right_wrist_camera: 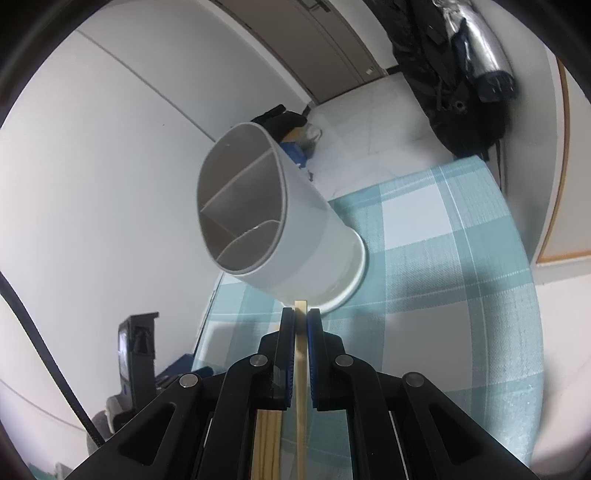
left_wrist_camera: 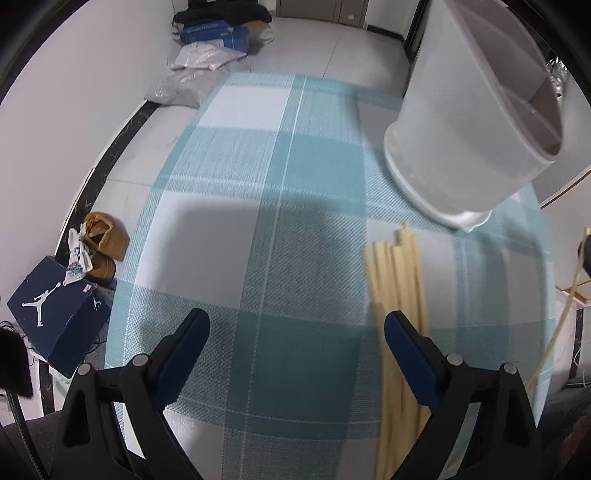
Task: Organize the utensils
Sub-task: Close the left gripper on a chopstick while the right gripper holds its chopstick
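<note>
Tablecloth [left_wrist_camera: 280, 206], teal and white check, serves as the reference surface; its left edge drops to pale floor tiles, where a dark blue shoebox [left_wrist_camera: 55, 314] and a pair of tan shoes [left_wrist_camera: 101, 240] sit just off that edge, and bags with a blue carton [left_wrist_camera: 214, 33] lie beyond its far end; the central expanse of cloth is bare and open; the white utensil holder [left_wrist_camera: 469, 140] stands on the cloth toward its far right part, base on the fabric; its interior is split by partitions into compartments, and the sections visible from the right wrist view show nothing inside; a bundle of pale wooden chopsticks [left_wrist_camera: 399, 295] lies flat on the cloth, nearer than the holder and just beside it; the left gripper [left_wrist_camera: 295, 332] hangs above the cloth with jaws spread wide, nothing between them, its right finger over the bundle; the right gripper [right_wrist_camera: 300, 317] is clamped tight on a single chopstick [right_wrist_camera: 301, 369], tip pointing at the holder's base.
</note>
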Motion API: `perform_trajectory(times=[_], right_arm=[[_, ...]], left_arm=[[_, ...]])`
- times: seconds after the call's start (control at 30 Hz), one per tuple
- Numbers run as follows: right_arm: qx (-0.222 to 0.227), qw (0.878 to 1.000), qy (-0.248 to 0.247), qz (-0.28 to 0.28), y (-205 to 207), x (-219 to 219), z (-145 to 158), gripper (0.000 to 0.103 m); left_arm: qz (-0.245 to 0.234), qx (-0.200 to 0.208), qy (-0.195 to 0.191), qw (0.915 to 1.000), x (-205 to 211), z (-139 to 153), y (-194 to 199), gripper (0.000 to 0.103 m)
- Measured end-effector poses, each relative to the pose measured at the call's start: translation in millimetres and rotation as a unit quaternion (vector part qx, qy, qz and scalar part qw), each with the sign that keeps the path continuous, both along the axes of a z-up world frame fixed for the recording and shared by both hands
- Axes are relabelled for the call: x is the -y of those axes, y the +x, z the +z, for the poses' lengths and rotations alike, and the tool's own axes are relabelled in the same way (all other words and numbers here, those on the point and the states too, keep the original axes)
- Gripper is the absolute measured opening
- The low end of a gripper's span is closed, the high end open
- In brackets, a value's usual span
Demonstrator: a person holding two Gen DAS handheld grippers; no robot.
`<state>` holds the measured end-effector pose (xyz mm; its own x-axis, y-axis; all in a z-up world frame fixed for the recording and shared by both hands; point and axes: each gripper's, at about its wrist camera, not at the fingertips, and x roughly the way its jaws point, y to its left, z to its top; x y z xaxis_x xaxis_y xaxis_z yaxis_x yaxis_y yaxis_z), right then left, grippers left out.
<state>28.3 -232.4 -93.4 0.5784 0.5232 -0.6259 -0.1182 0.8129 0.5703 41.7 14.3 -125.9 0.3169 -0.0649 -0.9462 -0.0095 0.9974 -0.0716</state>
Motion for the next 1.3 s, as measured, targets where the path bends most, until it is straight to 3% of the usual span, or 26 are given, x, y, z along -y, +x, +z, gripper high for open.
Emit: perform_trajectory(times=[0.3,0.43,0.6,0.7,0.87,0.9,1.07,1.3], right_arm=[[0.014,1.0,-0.006,0.002,-2.3,0.1,7.5,0.006],[0.013,1.0,-0.006,0.003,-3.9,-1.3,6.9,0.006],[0.017,1.0,-0.013,0.009,-5.8,-6.5,7.9,0.006],[0.02,1.0,-0.019,0.014,-5.9,-10.3,8.5,0.006],[0.026,0.999,-0.027,0.015,-5.7,-11.8,7.5,0.006],[0.027,0.999,-0.03,0.014,-5.5,-11.6,7.4,0.006],[0.049,0.998,-0.046,0.017,-7.3,-15.4,14.1,0.006],[0.114,0.99,-0.083,0.027,-22.2,-28.5,32.2,0.006]], left_arm=[[-0.009,-0.022,0.02,0.9995,14.3,-14.1,5.0,0.094],[-0.002,-0.025,0.028,0.9993,12.6,-11.7,12.3,0.079],[0.004,-0.013,0.034,0.9993,16.1,-13.4,17.7,0.071],[0.006,-0.001,0.034,0.9994,16.9,-14.0,22.9,0.055],[0.003,0.016,0.024,0.9996,25.7,-13.9,25.0,0.007],[0.002,0.017,0.026,0.9995,25.4,-14.2,26.2,0.004],[0.012,0.025,0.007,0.9996,23.0,-10.4,28.7,0.002],[0.027,0.092,-0.04,0.9946,8.5,25.1,11.2,0.002]])
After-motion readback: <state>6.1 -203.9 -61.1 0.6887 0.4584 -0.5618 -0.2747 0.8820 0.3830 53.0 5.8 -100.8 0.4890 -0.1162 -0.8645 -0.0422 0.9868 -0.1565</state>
